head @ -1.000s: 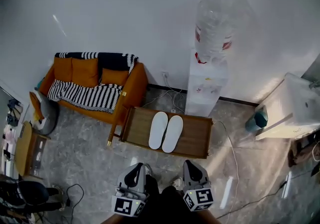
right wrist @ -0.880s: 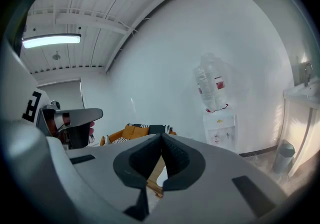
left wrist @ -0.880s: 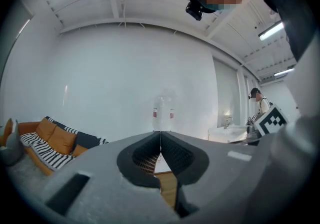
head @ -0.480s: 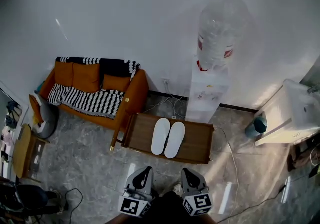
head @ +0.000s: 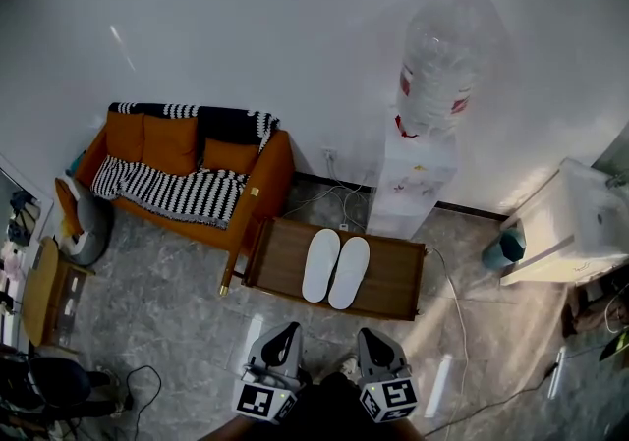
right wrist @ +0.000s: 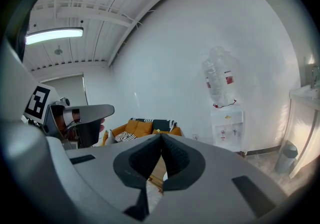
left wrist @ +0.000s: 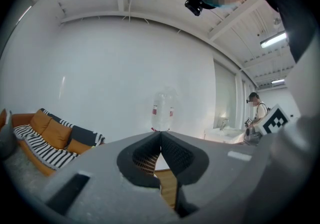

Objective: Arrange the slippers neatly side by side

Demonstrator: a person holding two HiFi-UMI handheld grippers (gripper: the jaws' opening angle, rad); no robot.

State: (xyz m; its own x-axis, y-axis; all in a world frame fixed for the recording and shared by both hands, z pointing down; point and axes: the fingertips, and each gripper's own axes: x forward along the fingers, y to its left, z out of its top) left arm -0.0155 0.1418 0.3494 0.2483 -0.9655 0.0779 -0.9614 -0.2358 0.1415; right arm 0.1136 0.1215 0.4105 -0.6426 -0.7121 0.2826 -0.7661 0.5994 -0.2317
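Two white slippers, the left one (head: 320, 264) and the right one (head: 350, 272), lie side by side and touching on a low wooden table (head: 393, 284) in the head view. My left gripper (head: 279, 349) and right gripper (head: 377, 351) hover at the bottom of that view, well short of the table. Both are shut with nothing between the jaws. In the left gripper view the left gripper (left wrist: 160, 135) points level over the table. Through the right gripper (right wrist: 161, 137), a sliver of white slipper (right wrist: 159, 179) shows below the jaws.
An orange sofa (head: 193, 174) with a striped blanket stands left of the table. A water dispenser (head: 421, 159) with a large bottle stands behind it against the white wall. A white sink cabinet (head: 580, 223) and teal bin (head: 503, 247) are at right. Cables lie on the floor.
The view has shifted: the table and slippers sit slightly further right and lower in the head view. Both grippers stay shut at the bottom edge.
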